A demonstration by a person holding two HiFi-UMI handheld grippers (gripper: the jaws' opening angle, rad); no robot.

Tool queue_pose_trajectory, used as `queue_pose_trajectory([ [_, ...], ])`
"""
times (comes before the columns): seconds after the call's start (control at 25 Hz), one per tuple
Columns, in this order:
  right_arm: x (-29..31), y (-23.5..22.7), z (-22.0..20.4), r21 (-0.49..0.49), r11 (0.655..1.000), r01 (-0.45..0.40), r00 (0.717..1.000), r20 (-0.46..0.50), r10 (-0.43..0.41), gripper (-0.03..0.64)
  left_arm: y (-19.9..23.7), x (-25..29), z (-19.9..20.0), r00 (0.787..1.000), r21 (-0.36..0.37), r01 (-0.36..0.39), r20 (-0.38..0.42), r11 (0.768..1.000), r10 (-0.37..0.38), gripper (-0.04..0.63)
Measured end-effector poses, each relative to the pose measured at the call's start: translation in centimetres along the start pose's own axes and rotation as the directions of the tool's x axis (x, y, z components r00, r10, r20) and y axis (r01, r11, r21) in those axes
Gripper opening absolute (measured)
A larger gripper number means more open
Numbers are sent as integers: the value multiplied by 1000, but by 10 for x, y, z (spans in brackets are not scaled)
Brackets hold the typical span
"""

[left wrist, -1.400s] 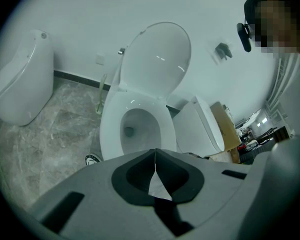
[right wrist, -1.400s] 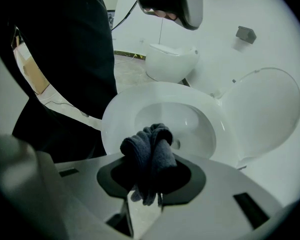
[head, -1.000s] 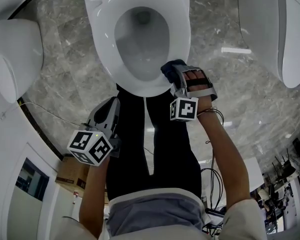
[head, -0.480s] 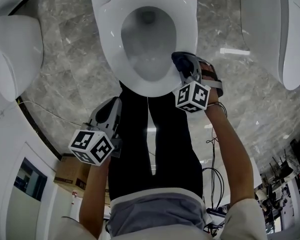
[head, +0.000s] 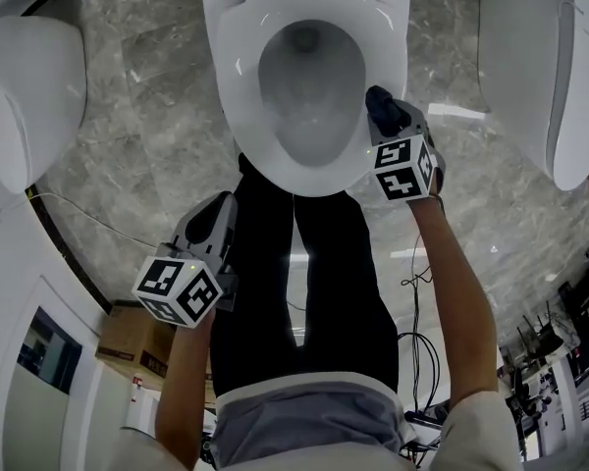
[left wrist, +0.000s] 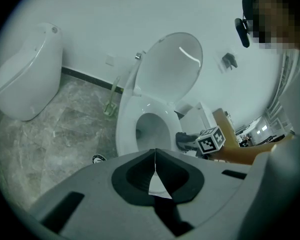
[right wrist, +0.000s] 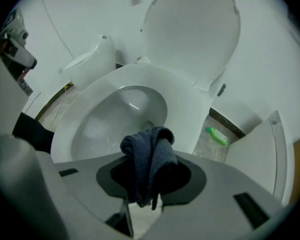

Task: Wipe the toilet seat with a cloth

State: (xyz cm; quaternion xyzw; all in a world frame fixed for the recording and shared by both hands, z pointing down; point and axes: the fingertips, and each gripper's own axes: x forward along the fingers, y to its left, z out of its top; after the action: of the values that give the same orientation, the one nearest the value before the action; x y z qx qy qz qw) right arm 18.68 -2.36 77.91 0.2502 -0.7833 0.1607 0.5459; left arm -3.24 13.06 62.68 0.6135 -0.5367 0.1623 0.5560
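Cloth [right wrist: 150, 159]: dark, bunched, pinched in the right gripper [head: 385, 116], at the toilet seat [head: 231, 86] rim's four o'clock.
Change: it has slid round from about five o'clock, so the front-right rim is likely wiped.
Left gripper [left wrist: 155, 164]: jaws pressed together, empty, off the seat at seven o'clock.
Hidden: seat's rear is cut off, and the cloth's contact is unclear.
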Motion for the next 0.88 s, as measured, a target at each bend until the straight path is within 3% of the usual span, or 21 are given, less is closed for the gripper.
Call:
queue_pose_trajectory([
  [0.2, 6, -19, 8, 258, 965, 41, 999, -12, -40, 117, 15, -5, 11, 1000, -12, 7, 6, 1000, -7, 11],
  [0.48, 17, -39, 22, 482, 873, 80, 997, -34, -72, 117, 44, -14, 22, 1000, -39, 1, 12, 999, -1, 11],
  [0.68, 26, -54, 40, 653, 749, 114, 993, -48, -110, 115, 62, -21, 32, 1000, -48, -1, 28, 999, 2, 11],
  [0.88, 37, -62, 61, 742, 652, 153, 985, -61, -162, 116, 78, -33, 57, 996, -59, -11, 84, 998, 16, 11],
])
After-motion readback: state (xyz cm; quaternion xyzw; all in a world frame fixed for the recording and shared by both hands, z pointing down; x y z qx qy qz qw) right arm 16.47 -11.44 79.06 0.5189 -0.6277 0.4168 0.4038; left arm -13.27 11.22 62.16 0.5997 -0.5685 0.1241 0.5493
